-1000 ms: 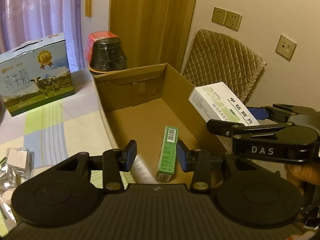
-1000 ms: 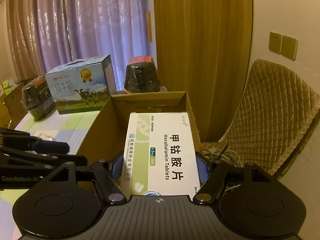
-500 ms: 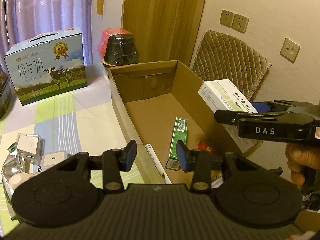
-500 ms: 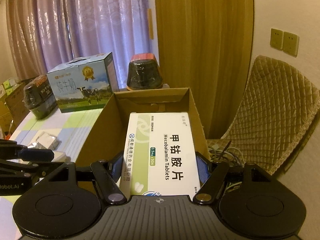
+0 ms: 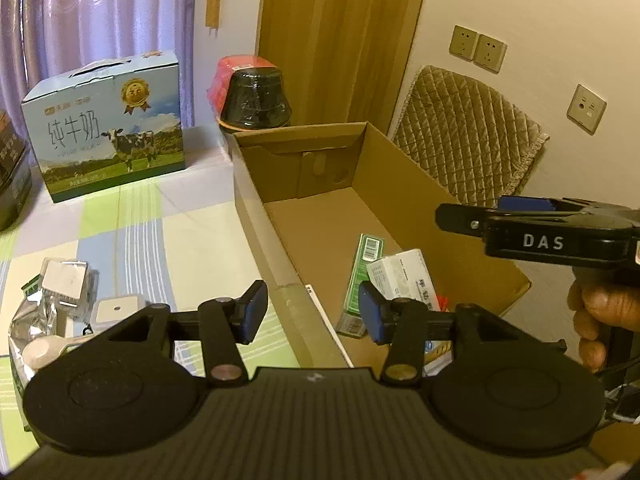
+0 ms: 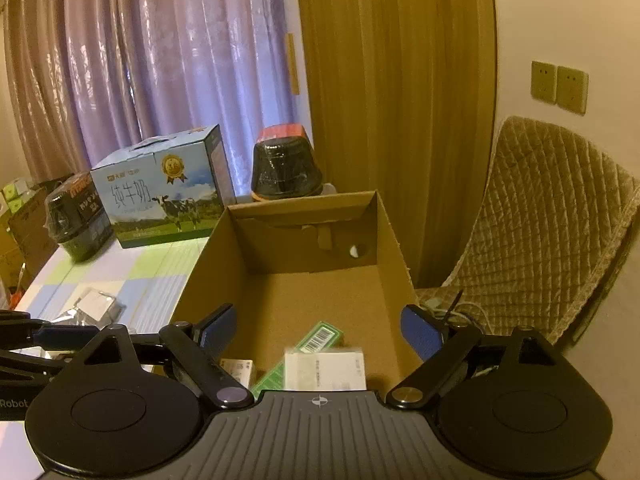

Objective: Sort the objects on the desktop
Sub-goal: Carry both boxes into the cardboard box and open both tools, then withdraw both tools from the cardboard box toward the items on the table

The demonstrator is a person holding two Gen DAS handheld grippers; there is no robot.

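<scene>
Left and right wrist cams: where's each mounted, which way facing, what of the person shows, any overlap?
Left wrist: on the left gripper, open, above the box's left wall, facing the cardboard box; right gripper and a hand show.
Right wrist: on the right gripper, open, over the box's near end, looking along it.
Shared: box, white medicine box, milk carton.

Home room, purple curtains [image 6: 160, 60], padded chair [image 6: 552, 232] (quilted), milk carton [image 5: 108, 128]

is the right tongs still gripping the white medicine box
No, the right tongs stand open and empty, and the white medicine box lies in the cardboard box on the green carton.
</scene>
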